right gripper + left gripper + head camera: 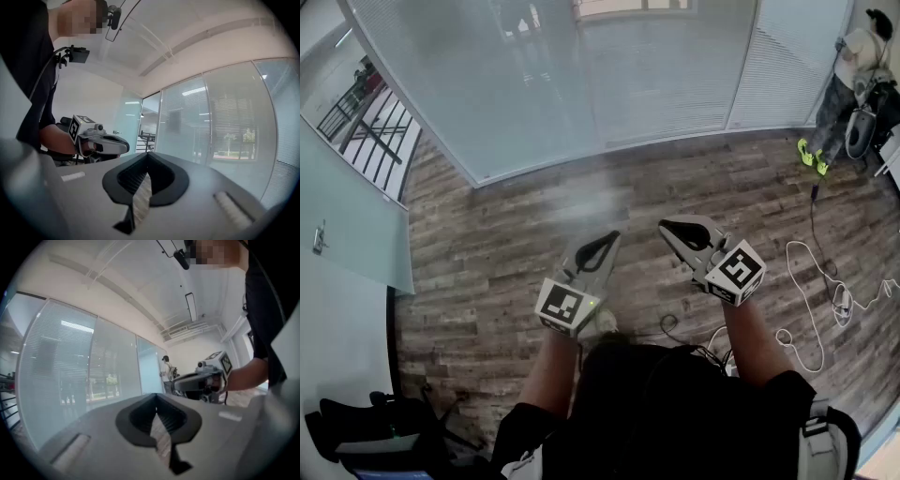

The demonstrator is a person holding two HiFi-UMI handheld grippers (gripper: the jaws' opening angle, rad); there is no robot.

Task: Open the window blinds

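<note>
Two grey hand-held tongs, my left gripper [607,234] and right gripper [667,227], are both pinched tip to tip on nothing, level above the brown wood-plank floor [487,244]. The white slatted window blinds [666,75] hang at the glass wall [487,94] ahead, well apart from both.

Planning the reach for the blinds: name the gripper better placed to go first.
Right, narrowly. The right gripper looks a little nearer the blinds than the left gripper. Both have shut, empty jaws, and no blind control shows.
</note>
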